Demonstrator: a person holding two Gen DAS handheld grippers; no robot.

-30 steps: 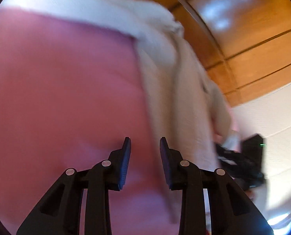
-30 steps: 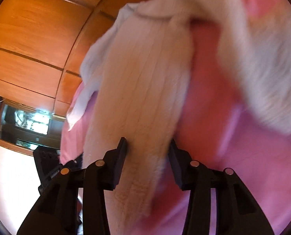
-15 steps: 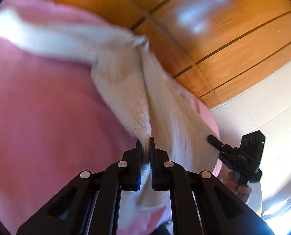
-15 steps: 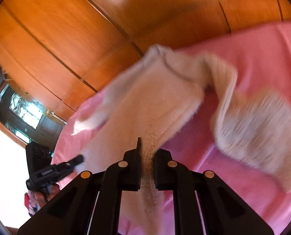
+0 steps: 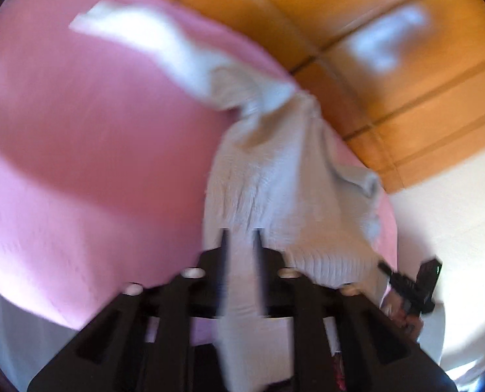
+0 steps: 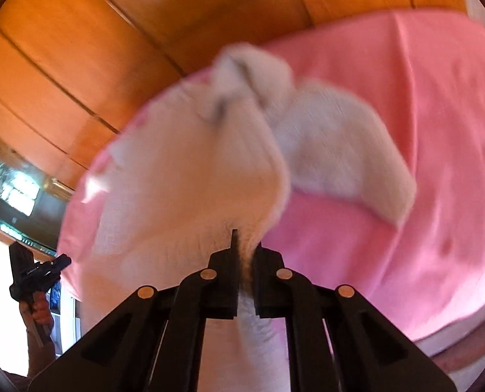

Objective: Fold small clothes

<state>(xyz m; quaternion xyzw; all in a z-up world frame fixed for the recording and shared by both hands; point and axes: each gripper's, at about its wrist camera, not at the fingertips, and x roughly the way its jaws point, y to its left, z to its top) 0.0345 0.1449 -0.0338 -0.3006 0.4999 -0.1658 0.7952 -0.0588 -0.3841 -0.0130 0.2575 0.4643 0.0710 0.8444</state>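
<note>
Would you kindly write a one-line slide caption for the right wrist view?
Right gripper clamps the cream knit garment above the pink bedspread, wood panelling behind.

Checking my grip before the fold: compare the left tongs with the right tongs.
The left tongs stand apart and have just been opening, with the cream sweater between the jaws; the right tongs are pinched shut on its edge. Left tongs look motion-blurred; right tongs look sharp. Both point down at the same sweater over the pink bedspread.
</note>
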